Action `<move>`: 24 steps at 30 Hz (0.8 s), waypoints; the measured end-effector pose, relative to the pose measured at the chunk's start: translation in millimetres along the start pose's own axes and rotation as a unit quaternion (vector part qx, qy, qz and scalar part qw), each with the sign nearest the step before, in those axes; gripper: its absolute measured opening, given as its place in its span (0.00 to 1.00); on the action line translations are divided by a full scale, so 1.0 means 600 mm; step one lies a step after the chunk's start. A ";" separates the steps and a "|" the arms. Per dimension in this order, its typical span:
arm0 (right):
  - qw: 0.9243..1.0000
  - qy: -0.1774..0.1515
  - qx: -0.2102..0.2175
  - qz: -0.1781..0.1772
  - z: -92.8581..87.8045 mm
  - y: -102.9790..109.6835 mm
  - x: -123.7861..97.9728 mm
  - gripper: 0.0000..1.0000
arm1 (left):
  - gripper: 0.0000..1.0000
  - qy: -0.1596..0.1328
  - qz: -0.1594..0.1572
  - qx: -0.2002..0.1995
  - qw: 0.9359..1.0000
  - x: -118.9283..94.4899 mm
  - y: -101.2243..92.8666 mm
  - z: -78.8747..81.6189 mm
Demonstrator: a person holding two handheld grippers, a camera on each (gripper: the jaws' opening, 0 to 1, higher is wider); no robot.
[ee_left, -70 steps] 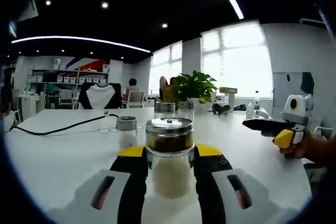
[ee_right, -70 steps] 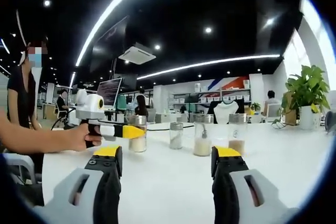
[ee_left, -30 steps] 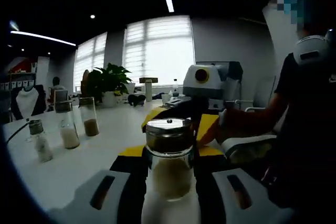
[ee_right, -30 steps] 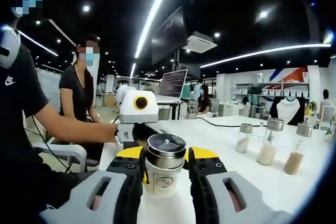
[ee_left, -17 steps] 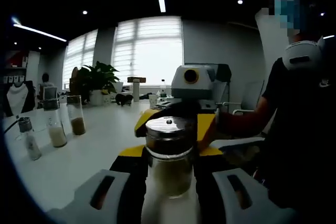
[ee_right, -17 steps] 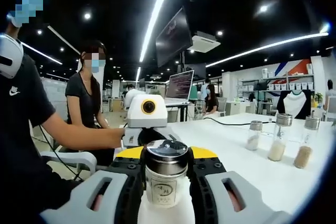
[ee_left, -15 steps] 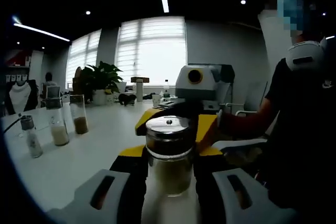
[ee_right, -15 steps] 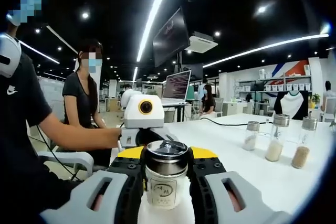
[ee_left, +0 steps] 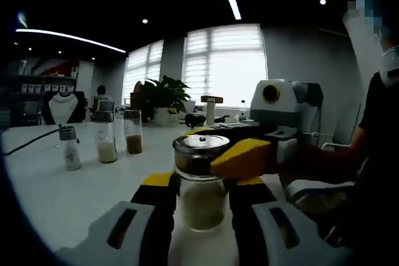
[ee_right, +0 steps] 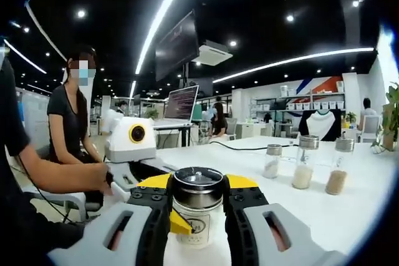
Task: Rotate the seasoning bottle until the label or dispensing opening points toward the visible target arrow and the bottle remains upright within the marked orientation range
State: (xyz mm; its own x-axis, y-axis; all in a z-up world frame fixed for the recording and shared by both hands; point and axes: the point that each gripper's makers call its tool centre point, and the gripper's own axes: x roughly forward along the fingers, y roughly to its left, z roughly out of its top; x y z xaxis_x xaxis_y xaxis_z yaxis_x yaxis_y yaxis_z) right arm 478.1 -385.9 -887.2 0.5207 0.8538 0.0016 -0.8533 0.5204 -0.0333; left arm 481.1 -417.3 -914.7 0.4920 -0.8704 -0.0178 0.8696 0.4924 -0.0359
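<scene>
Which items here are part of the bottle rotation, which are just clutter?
In play: seasoning bottle, left gripper, right gripper, both closed on it.

Clutter: three spare shakers, potted plant, black cable, laptop.

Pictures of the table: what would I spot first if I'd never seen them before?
Probably the jar with the shiny lid, squeezed from both sides: the left gripper and the right gripper both clamp it on the white table. Next, three small shakers standing in a row farther back, and a leafy plant by the bright windows.
</scene>
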 end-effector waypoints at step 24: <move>0.980 0.002 0.005 -0.198 0.007 -0.033 0.031 0.29 | 0.36 -0.006 0.237 0.067 0.969 -0.005 0.058 -0.006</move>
State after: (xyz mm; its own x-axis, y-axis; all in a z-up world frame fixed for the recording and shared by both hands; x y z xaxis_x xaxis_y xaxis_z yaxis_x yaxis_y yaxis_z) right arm 504.8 -380.2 -882.4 0.8118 0.5839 0.0082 -0.5836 0.8117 -0.0207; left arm 509.8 -397.6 -919.7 0.8372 -0.5468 0.0117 0.5429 0.8335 0.1024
